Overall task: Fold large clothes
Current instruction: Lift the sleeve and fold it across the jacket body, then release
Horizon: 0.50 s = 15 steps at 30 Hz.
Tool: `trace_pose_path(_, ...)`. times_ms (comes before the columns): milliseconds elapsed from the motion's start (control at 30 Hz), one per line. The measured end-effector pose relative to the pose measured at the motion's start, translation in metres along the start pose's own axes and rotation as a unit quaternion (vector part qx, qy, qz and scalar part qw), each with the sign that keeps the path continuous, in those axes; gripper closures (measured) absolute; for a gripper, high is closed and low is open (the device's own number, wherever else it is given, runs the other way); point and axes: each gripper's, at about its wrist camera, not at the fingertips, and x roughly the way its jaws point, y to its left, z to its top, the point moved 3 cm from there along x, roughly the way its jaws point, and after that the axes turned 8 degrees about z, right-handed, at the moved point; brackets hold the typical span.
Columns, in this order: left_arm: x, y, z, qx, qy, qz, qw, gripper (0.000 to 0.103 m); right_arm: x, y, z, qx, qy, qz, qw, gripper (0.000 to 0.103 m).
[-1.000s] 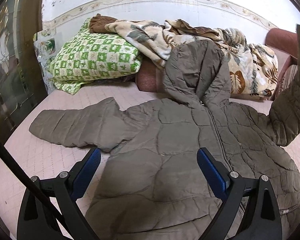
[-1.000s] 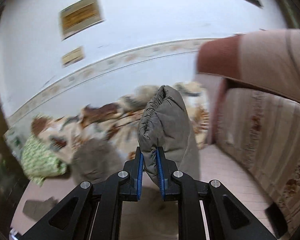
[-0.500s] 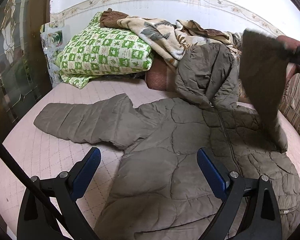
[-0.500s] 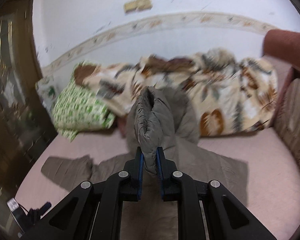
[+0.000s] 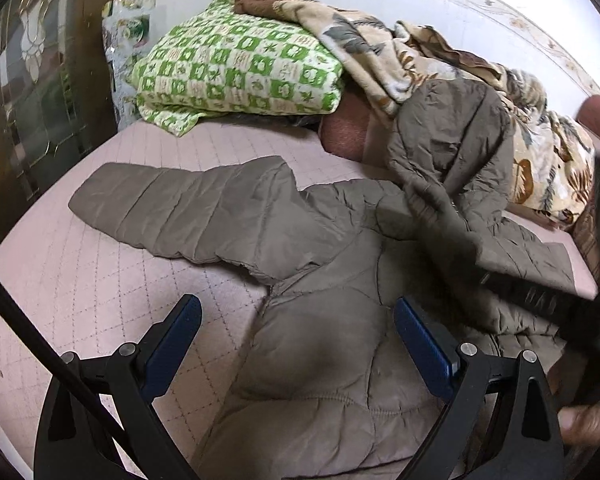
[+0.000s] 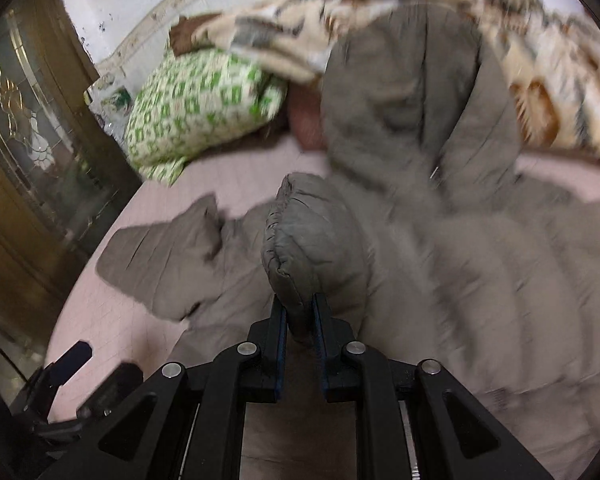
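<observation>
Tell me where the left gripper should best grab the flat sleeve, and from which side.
Probably the cuff end of the sleeve, approached from above-left: it lies flat and free on the bed, clear of the coat body. The left gripper is open.

One quilted jacket point(image 5: 332, 344) with two sleeves and one hood. One green checked pillow point(image 5: 236, 68). One leaf-patterned blanket point(image 5: 380, 56), possibly more bundled beneath it. Two grippers: left gripper point(image 5: 298, 354), right gripper point(image 6: 300, 344). One pink bed sheet point(image 5: 80, 280).
</observation>
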Motion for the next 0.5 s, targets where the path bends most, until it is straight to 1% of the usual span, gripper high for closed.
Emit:
trace_pose_path(33,0.003,-0.001,0.002,-0.002,0.001,0.000,1.0000,0.007,0.008,-0.003,-0.003,0.014,0.016,0.017,1.000,0.081)
trace_pose_path(67,0.005,-0.004,0.003,-0.001,0.003,0.000,1.0000,0.007,0.013,-0.008,-0.005,0.033,0.029,0.039,0.998,0.076)
trace_pose_path(100,0.008,-0.006,0.005,0.001,0.004,-0.001,1.0000,0.007,0.015,-0.009,-0.008,0.043,0.033,0.055,0.997,0.072)
trace_pose_path(133,0.011,-0.010,0.007,0.005,0.006,-0.003,1.0000,0.007,0.013,-0.011,-0.009,0.051,0.035,0.073,0.995,0.072)
trace_pose_path(167,0.015,-0.015,0.008,0.011,0.010,-0.007,0.9999,0.007,0.006,-0.013,-0.010,0.053,0.032,0.088,0.994,0.072)
trace_pose_path(200,0.019,-0.020,0.008,0.017,0.014,-0.009,0.9997,0.007,-0.006,-0.016,-0.008,0.050,0.019,0.092,0.994,0.072)
trace_pose_path(267,0.029,-0.033,0.008,0.035,0.023,-0.010,0.9991,0.007,-0.038,-0.033,0.000,0.046,-0.018,0.073,0.996,0.068)
trace_pose_path(300,0.032,-0.038,0.007,0.043,0.026,-0.009,0.9987,0.007,-0.052,-0.045,0.003,0.051,-0.036,0.056,0.997,0.064)
trace_pose_path(333,0.036,-0.046,0.004,0.053,0.027,-0.006,0.9982,0.007,-0.070,-0.061,0.006,0.060,-0.055,0.025,0.996,0.062)
trace_pose_path(367,0.038,-0.052,0.003,0.060,0.027,-0.004,0.9979,0.007,-0.087,-0.080,0.010,0.068,-0.070,-0.013,0.995,0.059)
trace_pose_path(400,0.041,-0.058,0.002,0.068,0.024,0.001,0.9974,0.007,-0.103,-0.102,0.013,0.074,-0.077,-0.058,0.993,0.058)
trace_pose_path(433,0.042,-0.064,0.002,0.074,0.022,0.005,0.9970,0.007,-0.115,-0.120,0.013,0.077,-0.077,-0.102,0.989,0.058)
trace_pose_path(467,0.043,-0.069,0.001,0.080,0.018,0.009,0.9966,0.007,-0.129,-0.144,0.011,0.075,-0.080,-0.171,0.979,0.058)
trace_pose_path(500,0.044,-0.073,0.001,0.084,0.016,0.011,0.9963,0.007,-0.137,-0.157,0.009,0.073,-0.083,-0.206,0.972,0.058)
